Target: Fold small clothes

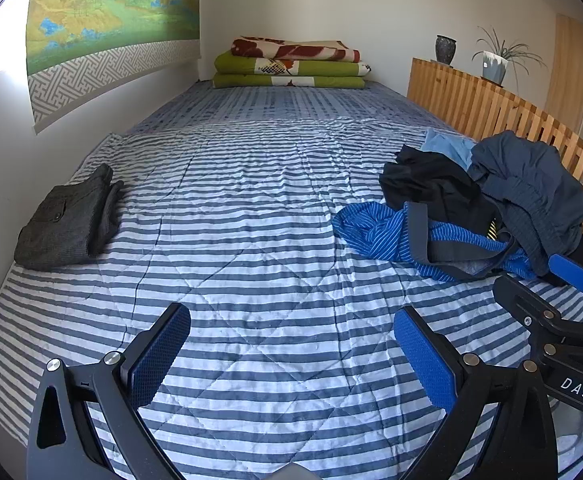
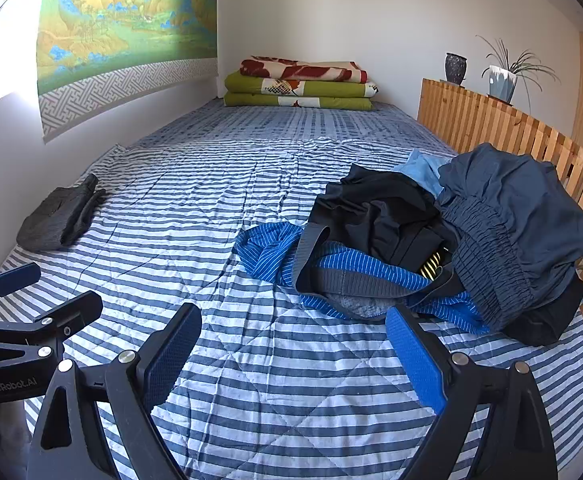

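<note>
A heap of unfolded clothes lies at the right of the striped bed: blue striped shorts (image 1: 375, 230) (image 2: 275, 252) in front, a black garment (image 1: 431, 184) (image 2: 379, 212), dark blue-grey shorts (image 1: 531, 184) (image 2: 515, 216) and a light blue piece (image 1: 449, 146) (image 2: 421, 170) behind. A folded grey garment (image 1: 69, 224) (image 2: 57, 220) rests at the left by the wall. My left gripper (image 1: 291, 354) hovers open over bare quilt. My right gripper (image 2: 293, 354) is open too, its right pad close to the blue striped shorts. Neither holds anything.
A wooden slatted rail (image 1: 491, 112) (image 2: 503, 128) borders the bed's right side, carrying a dark vase (image 2: 455, 68) and a potted plant (image 2: 503, 80). Folded blankets (image 1: 291, 66) (image 2: 299, 84) are stacked at the far end. A wall with a hanging scroll (image 1: 111, 32) closes the left.
</note>
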### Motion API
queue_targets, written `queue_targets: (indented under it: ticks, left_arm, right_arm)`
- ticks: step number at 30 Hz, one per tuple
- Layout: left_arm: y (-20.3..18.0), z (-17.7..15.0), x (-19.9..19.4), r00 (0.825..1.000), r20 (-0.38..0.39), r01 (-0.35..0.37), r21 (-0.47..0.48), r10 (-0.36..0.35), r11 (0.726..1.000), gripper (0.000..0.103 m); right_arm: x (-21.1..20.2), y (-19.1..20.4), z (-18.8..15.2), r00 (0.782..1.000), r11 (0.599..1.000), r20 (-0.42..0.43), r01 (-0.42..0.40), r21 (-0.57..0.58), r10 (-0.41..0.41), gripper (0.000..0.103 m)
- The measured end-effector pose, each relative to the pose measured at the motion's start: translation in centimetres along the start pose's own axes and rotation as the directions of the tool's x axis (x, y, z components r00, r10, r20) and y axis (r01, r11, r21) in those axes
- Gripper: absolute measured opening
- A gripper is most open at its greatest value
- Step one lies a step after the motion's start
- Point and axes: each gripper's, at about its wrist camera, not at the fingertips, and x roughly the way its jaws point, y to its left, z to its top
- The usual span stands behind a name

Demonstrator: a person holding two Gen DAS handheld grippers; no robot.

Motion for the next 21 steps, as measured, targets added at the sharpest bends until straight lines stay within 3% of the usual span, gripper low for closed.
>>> queue_targets:
  ticks: [21]
  left_arm:
    - [-0.19, -0.12, 0.14, 1.0, -0.004, 0.002, 0.007, -0.002, 1.0, 0.103]
  right_arm:
    - [0.18, 0.01, 0.04, 1.0, 1.0, -0.009, 0.0, 0.004, 0.0, 0.091]
